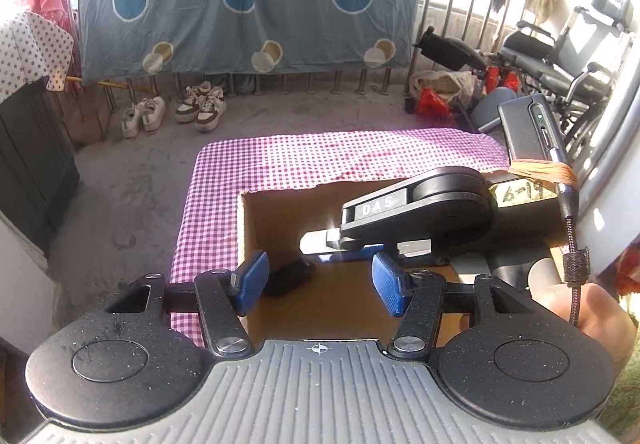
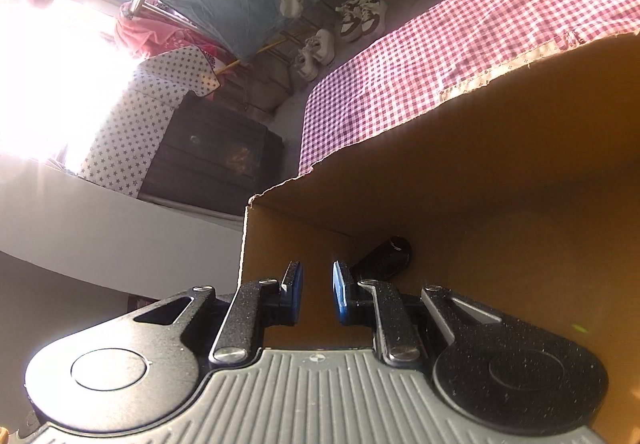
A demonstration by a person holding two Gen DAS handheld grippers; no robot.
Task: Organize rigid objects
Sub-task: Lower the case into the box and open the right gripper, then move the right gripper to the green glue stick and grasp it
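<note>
An open cardboard box stands on a table under a purple checked cloth. A small black object lies on the box floor; in the right wrist view the same black object rests in the box's far corner. My left gripper hangs above the box, its blue pads wide apart and empty, the black object beyond them. My right gripper reaches into the box from the right. In its own view, the right gripper has its pads nearly together with nothing between them.
A hand holds the right tool at the right edge. On the concrete floor beyond the table are two pairs of shoes, a dark cabinet at left and a wheelchair at right. A blue sheet hangs on the railing.
</note>
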